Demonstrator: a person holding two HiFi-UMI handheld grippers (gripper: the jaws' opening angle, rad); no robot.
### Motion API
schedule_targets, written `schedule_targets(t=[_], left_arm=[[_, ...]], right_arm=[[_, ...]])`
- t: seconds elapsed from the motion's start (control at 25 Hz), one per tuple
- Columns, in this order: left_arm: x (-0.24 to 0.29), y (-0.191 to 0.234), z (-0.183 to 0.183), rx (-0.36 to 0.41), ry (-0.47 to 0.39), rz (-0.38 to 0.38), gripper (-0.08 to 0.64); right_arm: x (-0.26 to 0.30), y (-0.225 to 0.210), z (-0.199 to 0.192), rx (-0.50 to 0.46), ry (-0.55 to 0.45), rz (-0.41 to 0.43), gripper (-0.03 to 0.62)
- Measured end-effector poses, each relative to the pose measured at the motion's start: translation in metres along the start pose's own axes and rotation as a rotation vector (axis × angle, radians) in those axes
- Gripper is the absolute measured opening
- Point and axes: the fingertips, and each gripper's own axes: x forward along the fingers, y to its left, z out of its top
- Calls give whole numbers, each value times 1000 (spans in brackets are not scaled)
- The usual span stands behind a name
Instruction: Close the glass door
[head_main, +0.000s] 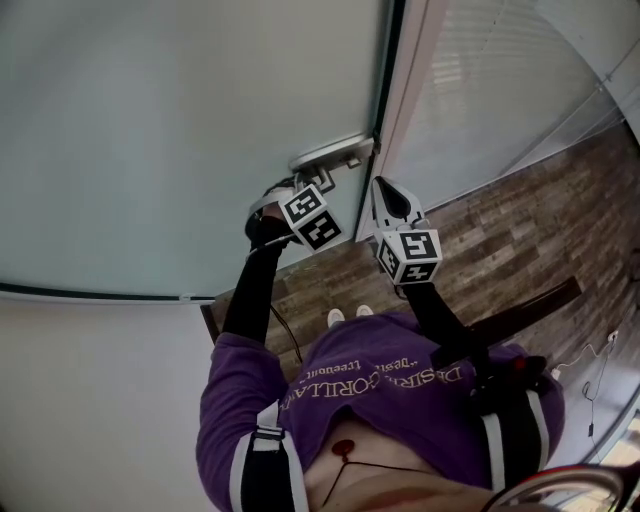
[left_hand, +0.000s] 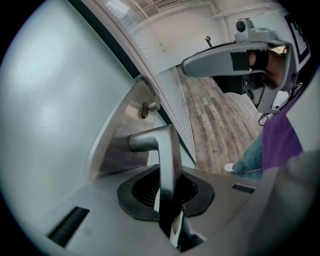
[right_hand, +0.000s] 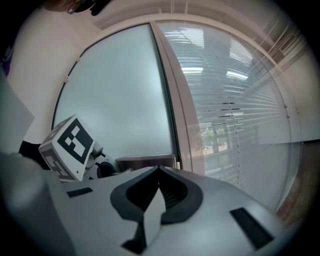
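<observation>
Head view: glass door (head_main: 180, 130) fills the upper left. Its lever handle (head_main: 332, 153) sits at the door's 3 o'clock edge, just beside the frame (head_main: 412, 90). Left gripper (head_main: 306, 186) meets the handle from 7 o'clock. Right gripper (head_main: 388, 196) is near, at the handle's 4 o'clock.

Left gripper view: jaws clamped on the lever, whose long axis runs 12 to 6.

Right gripper view: jaws together, nothing between them, frame at 12 o'clock. Latched or not, can't tell.

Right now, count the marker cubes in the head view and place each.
2. Left cube just below the door handle; right cube lower, to its right, over the wood floor. None looks hidden.
</observation>
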Motion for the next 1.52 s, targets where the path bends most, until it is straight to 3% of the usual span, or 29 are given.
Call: schedule_targets(t=[0.12, 0.56, 1.08, 1.32, 1.52], left_arm=[[-2, 1, -2, -5, 2, -27, 32], [4, 4, 1, 23, -10, -15, 32], [-14, 18, -25, 148, -20, 288, 35], [-16, 19, -28, 157, -24, 328, 40], [-27, 22, -31, 190, 16, 377, 95]], right_arm=[[0, 0, 1, 3, 7, -10, -3], [-6, -8, -4, 6, 16, -25, -3], [-6, -2, -13, 6, 26, 2, -3], [-6, 3, -12, 1, 23, 18, -3], [-8, 2, -11, 6, 24, 11, -3]])
